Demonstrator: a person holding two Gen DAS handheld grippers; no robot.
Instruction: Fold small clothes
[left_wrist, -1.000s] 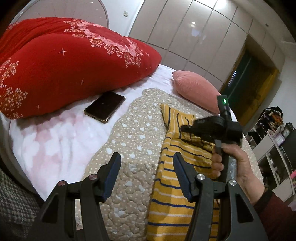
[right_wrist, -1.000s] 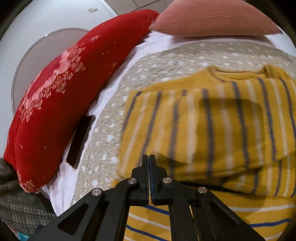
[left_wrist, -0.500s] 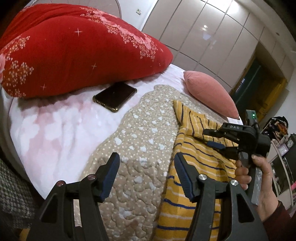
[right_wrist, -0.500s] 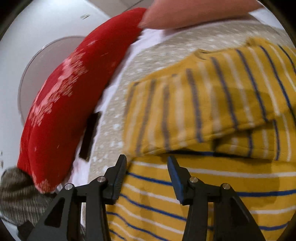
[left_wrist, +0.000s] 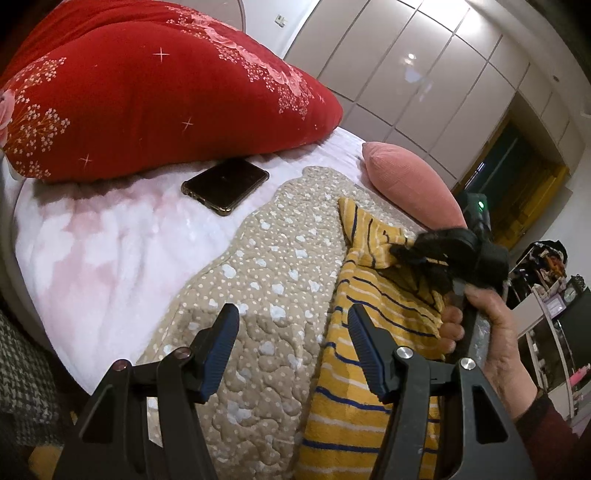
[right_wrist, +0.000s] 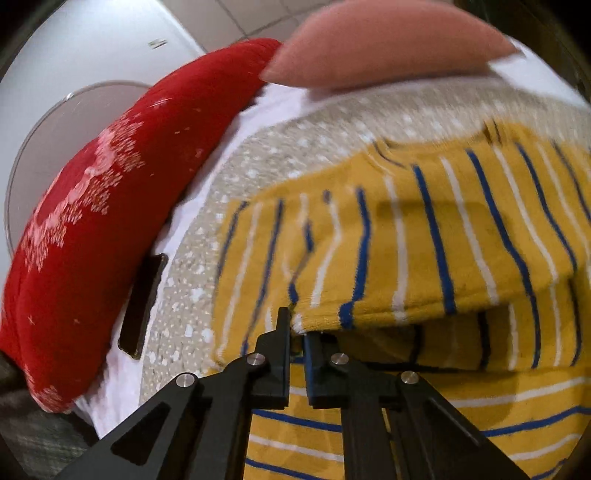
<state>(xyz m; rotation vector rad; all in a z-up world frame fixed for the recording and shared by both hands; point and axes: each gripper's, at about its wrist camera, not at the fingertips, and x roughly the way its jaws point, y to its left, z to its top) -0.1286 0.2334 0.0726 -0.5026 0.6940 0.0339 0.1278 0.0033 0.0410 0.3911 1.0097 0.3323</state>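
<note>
**Yellow knit pinched on my right, open gripper waiting on my left**

Yellow striped cloth sits between the jaws of my right gripper (right_wrist: 295, 328): they are nearly closed on the folded edge of the small sweater (right_wrist: 424, 240), with only the thickness of the knit between them. In the left wrist view that same gripper (left_wrist: 402, 253) has the edge lifted off the layer beneath, so a flap hangs from it.

My left gripper (left_wrist: 291, 347) is spread wide and holds nothing. It hovers above the beige quilted blanket (left_wrist: 258, 280), and the sweater's near edge lies just beside its right-hand finger.

The relation that matters: the sweater lies to the right of my left gripper and directly ahead of and under my right one, its long axis running away from me toward the pink pillow (left_wrist: 410, 184). My right hand is clearly the nearer and already has the cloth, so I judge it will carry the flap across the body, while the left would have to shift right to pin or catch the edge.

Further out, a dark phone (left_wrist: 225, 184) lies on the white bed sheet (left_wrist: 110, 236) below the red bolster (left_wrist: 155, 92), well apart from the sweater.
</note>
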